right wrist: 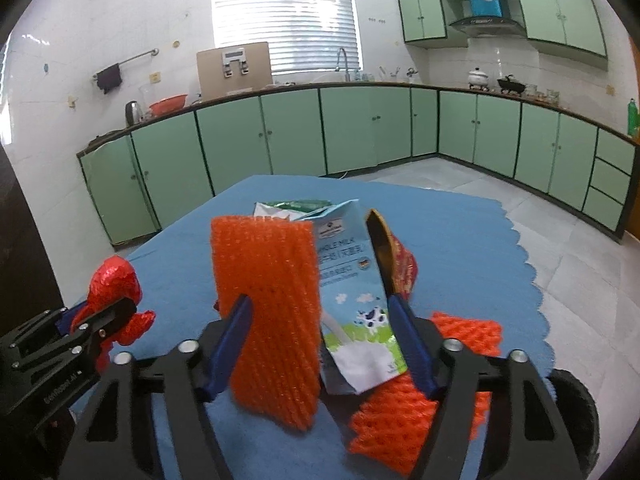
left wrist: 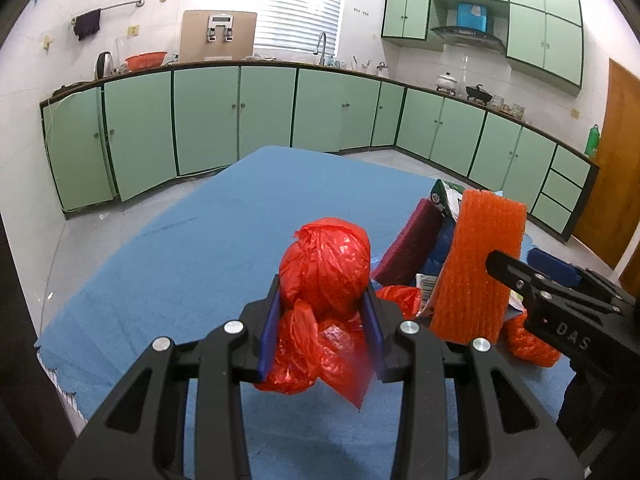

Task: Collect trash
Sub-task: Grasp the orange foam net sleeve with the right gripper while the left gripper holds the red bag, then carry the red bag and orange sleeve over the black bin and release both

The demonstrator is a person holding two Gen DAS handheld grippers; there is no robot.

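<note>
Gathering step: our left gripper (left wrist: pixel 322 332) clamps the red plastic bag (left wrist: pixel 324 268); our right gripper (right wrist: pixel 320 340) pinches the orange foam net (right wrist: pixel 268 300) and milk carton (right wrist: pixel 352 280); next, bin them.

milk carton (right wrist: pixel 352 304) reads "whole milk"; right gripper (left wrist: pixel 576 320) reads "das".

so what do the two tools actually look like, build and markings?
Both match: the left tool and right tool have matte black skeletal frames with triangular cutouts, round silver bolt heads at the pivots, and flat blue finger pads. White lettering "DAS" is on the right tool's side. No cables or sleeves visible.
</note>
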